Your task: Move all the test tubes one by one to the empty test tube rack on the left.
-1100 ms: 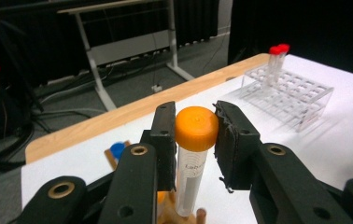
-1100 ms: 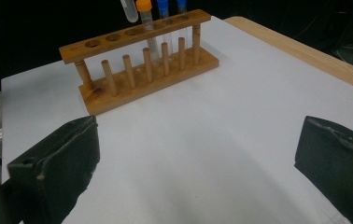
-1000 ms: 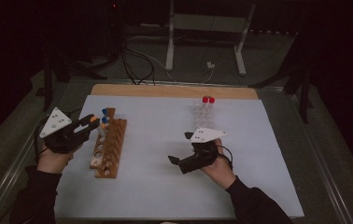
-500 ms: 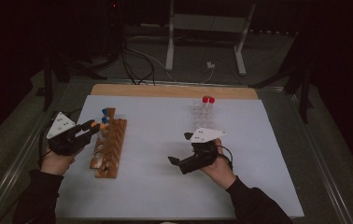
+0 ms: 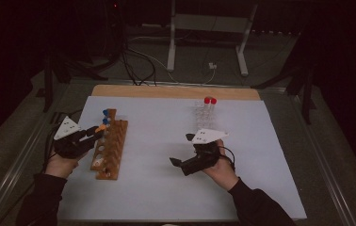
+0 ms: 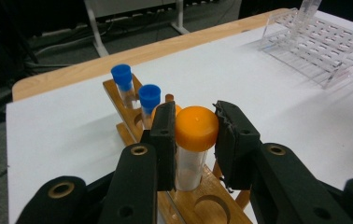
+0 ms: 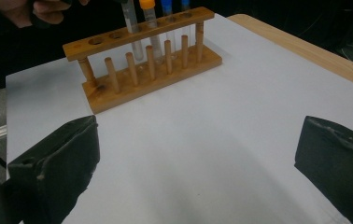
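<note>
A clear tube with an orange cap [image 6: 196,128] stands upright between the jaws of my left gripper [image 6: 196,140], which is shut on it just under the cap. Its lower end reaches into a hole of the wooden rack [image 5: 111,153]. The same held tube [image 7: 131,28] passes through the rack's top bar [image 7: 118,37]. Behind it the rack holds another orange-capped tube [image 7: 147,14] and two blue-capped tubes [image 6: 149,97]. The left gripper [image 5: 98,131] hangs over the rack's far half. Over bare mat in the middle, my right gripper [image 5: 182,149] stands open, nothing between its jaws [image 7: 198,158].
A clear plastic rack [image 5: 202,112] with two red-capped tubes [image 5: 209,100] stands at the back of the white mat [image 5: 166,188]. A wooden strip [image 5: 176,92] borders the mat's far edge. Cables and a metal stand lie on the floor beyond the table.
My left gripper has sunk toward the wooden rack with the orange-capped tube in it. The right gripper has stayed where it was.
</note>
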Action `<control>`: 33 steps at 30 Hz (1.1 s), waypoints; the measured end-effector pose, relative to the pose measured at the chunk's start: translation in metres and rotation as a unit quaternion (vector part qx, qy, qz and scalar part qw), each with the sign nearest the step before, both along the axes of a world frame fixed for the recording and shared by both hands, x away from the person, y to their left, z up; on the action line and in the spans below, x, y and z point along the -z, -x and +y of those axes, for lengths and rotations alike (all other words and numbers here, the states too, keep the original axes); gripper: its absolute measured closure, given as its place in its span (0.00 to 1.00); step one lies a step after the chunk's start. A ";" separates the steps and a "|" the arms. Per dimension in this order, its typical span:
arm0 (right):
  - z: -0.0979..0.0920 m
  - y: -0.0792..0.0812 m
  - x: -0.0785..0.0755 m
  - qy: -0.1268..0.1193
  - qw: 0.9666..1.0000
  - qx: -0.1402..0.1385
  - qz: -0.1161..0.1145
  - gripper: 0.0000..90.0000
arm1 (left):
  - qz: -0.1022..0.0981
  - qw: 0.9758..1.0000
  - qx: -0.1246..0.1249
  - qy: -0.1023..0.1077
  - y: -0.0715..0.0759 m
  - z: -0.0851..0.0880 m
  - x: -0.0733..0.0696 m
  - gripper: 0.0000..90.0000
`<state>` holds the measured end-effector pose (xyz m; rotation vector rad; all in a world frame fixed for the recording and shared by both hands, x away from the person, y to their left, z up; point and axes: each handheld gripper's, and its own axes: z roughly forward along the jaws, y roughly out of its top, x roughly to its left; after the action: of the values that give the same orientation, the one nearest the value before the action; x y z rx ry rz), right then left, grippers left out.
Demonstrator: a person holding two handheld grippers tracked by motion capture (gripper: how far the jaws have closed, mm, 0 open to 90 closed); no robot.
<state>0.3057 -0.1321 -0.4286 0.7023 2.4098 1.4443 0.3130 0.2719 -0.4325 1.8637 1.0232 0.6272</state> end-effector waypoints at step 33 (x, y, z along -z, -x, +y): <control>-0.017 -0.008 -0.015 -0.015 1.000 0.018 -0.014 0.00 | 0.001 0.999 0.048 0.021 0.011 -0.018 -0.018 0.29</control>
<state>0.3133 -0.1493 -0.4139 0.7248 2.3462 1.4697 0.3024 0.2543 -0.4147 1.8654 0.9358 0.5426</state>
